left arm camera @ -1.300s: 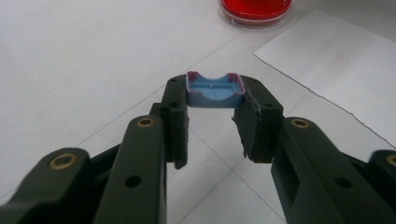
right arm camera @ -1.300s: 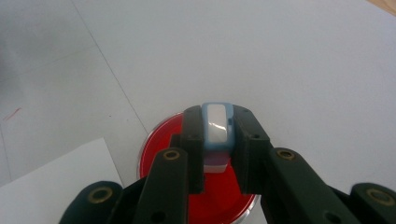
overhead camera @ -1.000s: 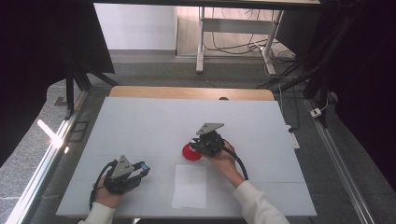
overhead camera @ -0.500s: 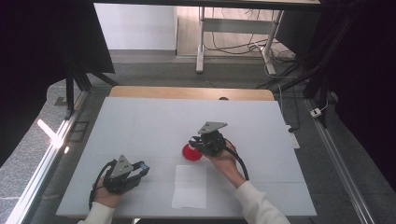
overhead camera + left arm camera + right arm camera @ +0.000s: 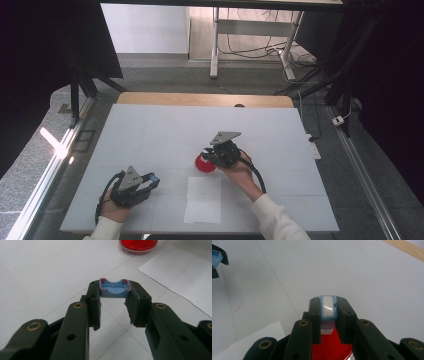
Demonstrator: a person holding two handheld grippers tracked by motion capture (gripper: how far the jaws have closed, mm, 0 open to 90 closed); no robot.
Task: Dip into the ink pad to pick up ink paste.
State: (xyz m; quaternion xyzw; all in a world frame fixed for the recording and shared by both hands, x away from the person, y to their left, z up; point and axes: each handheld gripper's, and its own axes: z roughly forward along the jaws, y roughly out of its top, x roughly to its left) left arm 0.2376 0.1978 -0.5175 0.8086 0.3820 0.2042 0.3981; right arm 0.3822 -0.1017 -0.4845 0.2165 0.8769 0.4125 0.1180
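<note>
My left gripper [image 5: 114,293] is shut on a small blue tray-shaped piece with a pink rim [image 5: 114,288], pinched across its width at the jaw tips. It rests low at the table's front left [image 5: 149,181]. My right gripper [image 5: 328,305] is shut on a narrow pale blue and white piece [image 5: 328,308], held just over a round red dish [image 5: 332,348]. From above, the right gripper [image 5: 209,155] hangs over the right side of the red dish [image 5: 201,164], near the table's middle.
A white sheet of paper [image 5: 203,200] lies on the white table [image 5: 150,130] just in front of the dish, between the two hands. A wooden strip [image 5: 200,99] edges the far side. Black frame posts stand at the left.
</note>
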